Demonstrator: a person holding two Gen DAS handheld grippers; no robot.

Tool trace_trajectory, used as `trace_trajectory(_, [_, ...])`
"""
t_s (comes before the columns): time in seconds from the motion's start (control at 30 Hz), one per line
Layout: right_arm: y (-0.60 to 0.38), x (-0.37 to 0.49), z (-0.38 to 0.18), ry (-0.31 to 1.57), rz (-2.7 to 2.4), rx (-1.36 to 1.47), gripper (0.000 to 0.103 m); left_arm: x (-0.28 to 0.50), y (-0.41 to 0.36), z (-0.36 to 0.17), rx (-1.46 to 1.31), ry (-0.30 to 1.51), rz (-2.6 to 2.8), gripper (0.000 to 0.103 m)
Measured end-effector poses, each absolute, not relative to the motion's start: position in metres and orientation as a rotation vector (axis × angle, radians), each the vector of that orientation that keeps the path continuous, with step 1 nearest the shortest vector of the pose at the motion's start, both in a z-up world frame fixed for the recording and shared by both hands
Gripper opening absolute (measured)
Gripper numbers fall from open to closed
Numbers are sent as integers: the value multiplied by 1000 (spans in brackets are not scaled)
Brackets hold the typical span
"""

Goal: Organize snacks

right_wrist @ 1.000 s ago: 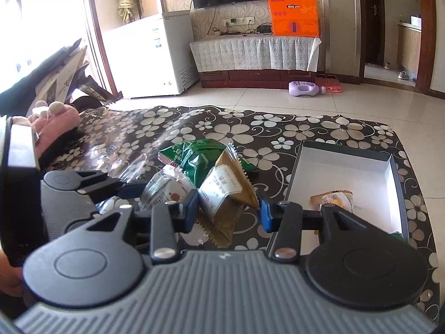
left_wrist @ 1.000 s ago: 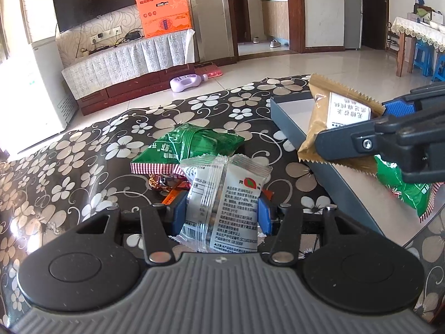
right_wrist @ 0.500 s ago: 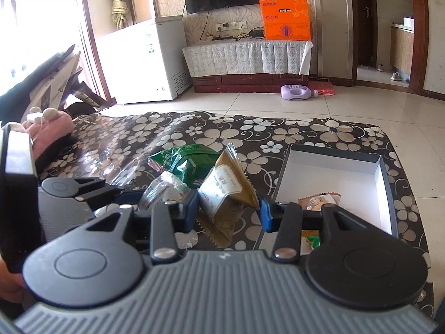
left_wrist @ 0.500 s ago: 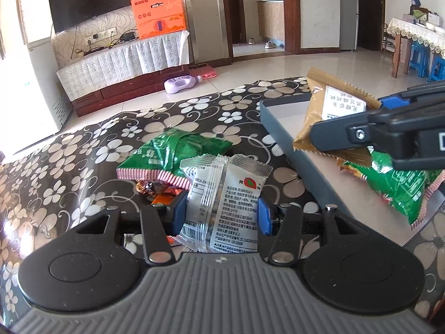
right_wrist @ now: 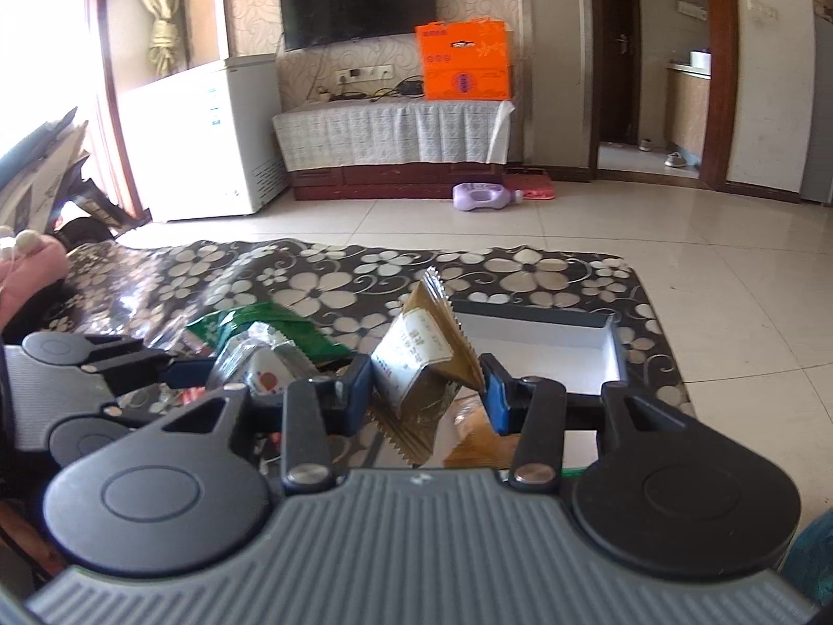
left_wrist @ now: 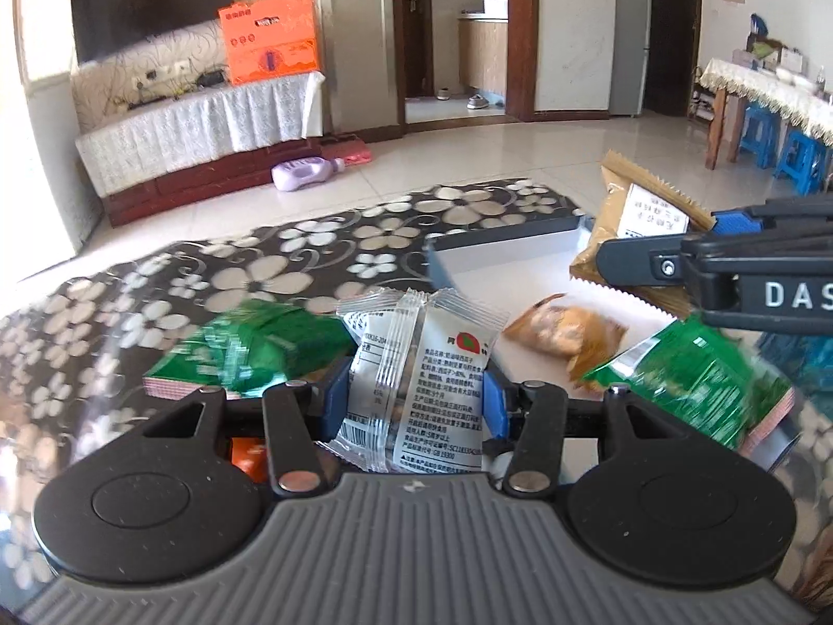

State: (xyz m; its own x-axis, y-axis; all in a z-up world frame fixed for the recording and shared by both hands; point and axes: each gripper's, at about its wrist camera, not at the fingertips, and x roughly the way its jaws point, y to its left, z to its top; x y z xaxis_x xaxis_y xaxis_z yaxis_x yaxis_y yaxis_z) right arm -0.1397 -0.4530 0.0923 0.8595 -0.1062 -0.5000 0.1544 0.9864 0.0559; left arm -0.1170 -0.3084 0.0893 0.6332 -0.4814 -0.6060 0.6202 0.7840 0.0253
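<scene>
A: Item one, nearest. Left gripper [left_wrist: 411, 406]: fingers part open, clamped on the white packet [left_wrist: 416, 364], which stands upright between the blue pads. Is it secure?

B: Both pads press its sides and the wrapper bulges above them, so it looks held. I'd keep that squeeze as it is; a crinkly film like this could slip if eased early.

A: Item two. Right gripper [right_wrist: 429, 390]: fingers also part open, closed on the brown packet [right_wrist: 421, 359], tilted, one serrated edge hanging below the pads.

B: It is gripped near a corner, so I'd carry it level and without swinging. In the left view it hangs over the box [left_wrist: 500, 255], just beyond the left fingers and to their right.

A: Item three, past the fingers. Box contents: a tan snack [left_wrist: 562, 333] on the white floor, a green bag [left_wrist: 692, 380] at the near-right edge.

B: Then release over the bare white floor, behind the tan snack. Lower before letting go, or the packet may bounce off the rim.

A: Item four, left of the left fingers: a second green bag [left_wrist: 250, 354] on the table [left_wrist: 156, 307], outside the box. Something orange shows under the left finger; I can't tell what.

B: Bring the white packet rightward over the near wall, staying apart from the right gripper.
</scene>
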Motion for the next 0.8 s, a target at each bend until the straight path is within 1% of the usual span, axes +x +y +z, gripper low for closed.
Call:
trace_trajectory(0.37, [-471,-137,86,535,-180,121,47,-152,-367,70,258,652,-777,57])
trace_trajectory(0.5, [-474,-136,83,546,-178,128,47,-167,-382,60,353,591,-758,57])
trace_trajectory(0.57, [-474,-135,81,554,-175,130,47,-171,-383,59,364,591,-763,62])
trace_trajectory(0.63, [-474,-133,79,561,-174,131,47,-173,-382,58,359,613,-772,71])
trace_trajectory(0.73, [-473,-131,76,575,-171,133,47,-179,-375,58,358,629,-776,77])
trace_trajectory(0.8, [-473,-130,74,584,-170,133,47,-185,-371,57,372,627,-780,79])
